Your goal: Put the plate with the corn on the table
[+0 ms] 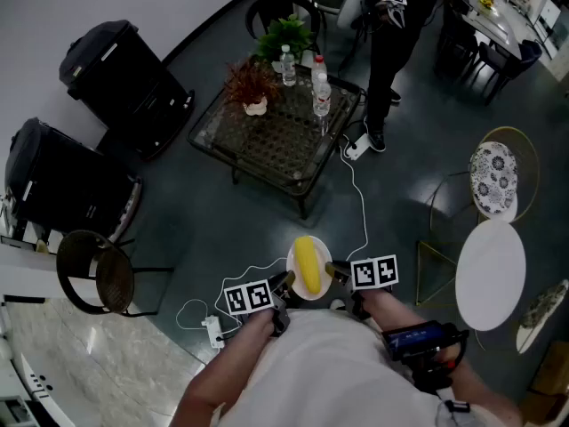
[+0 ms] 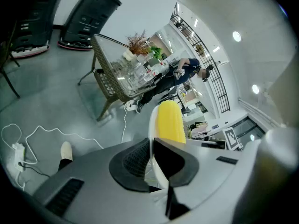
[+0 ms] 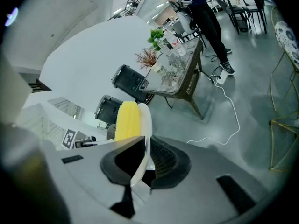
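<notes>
Left tool [image 1: 284, 283] and right tool [image 1: 335, 272] each pinch opposite rims of the plate [image 1: 291, 263]. We've got the corn [image 1: 308, 265] lying between them, and the glass tabletop [image 1: 267, 136] is well ahead.

The corn [image 1: 308, 266] is bright yellow, the plate [image 1: 291, 261] white. The left gripper [image 1: 284, 283] and right gripper [image 1: 332, 271] are grey with black-and-white square markers. At 4 o'clock a round table [image 1: 490, 274] is white. At 3 o'clock a cushion [image 1: 492, 179] has a black-and-white floral print.

White round plate [image 1: 292, 270], level, yellow corn cob [image 1: 308, 267] lying on it
</notes>
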Demonstrator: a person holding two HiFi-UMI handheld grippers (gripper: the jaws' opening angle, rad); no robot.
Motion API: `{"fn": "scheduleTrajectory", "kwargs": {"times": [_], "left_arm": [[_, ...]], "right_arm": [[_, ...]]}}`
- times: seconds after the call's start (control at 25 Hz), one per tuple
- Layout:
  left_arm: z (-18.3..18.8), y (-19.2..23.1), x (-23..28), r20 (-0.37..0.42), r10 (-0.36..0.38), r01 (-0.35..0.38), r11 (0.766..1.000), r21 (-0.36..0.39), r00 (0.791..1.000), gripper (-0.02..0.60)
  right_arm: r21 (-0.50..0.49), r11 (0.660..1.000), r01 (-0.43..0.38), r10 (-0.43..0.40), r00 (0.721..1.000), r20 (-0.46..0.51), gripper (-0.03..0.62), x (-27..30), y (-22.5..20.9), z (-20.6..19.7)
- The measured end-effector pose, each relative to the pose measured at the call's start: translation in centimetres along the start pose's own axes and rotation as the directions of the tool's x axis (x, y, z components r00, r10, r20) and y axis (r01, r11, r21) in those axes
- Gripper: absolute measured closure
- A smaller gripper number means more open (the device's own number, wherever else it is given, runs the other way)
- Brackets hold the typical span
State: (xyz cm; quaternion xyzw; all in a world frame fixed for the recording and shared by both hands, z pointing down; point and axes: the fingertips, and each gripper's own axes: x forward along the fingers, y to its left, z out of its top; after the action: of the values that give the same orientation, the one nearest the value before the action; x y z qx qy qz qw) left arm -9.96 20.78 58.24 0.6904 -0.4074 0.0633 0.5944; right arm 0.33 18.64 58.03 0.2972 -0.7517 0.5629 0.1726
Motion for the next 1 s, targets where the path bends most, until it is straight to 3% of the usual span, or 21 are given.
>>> {"fn": "scheduleTrajectory", "kwargs": {"times": [0.44,1.0], "left_arm": [[-8.3,-4.5,2.1,0.078,0.017,-0.013,0.999,-0.052,0.997,0.549],[-12.3,-4.8,0.9,0.096,0.048,-0.044,0.998,-0.051,0.994,0.548]], "right_arm": [[0.034,0.999,-0.035,0.035,0.999,0.000,0.549,-6.7,-4.3,-4.3],[0.011,0.997,-0.076,0.076,0.997,-0.003,0.549,-8.3,-4.2,-7.9]]}}
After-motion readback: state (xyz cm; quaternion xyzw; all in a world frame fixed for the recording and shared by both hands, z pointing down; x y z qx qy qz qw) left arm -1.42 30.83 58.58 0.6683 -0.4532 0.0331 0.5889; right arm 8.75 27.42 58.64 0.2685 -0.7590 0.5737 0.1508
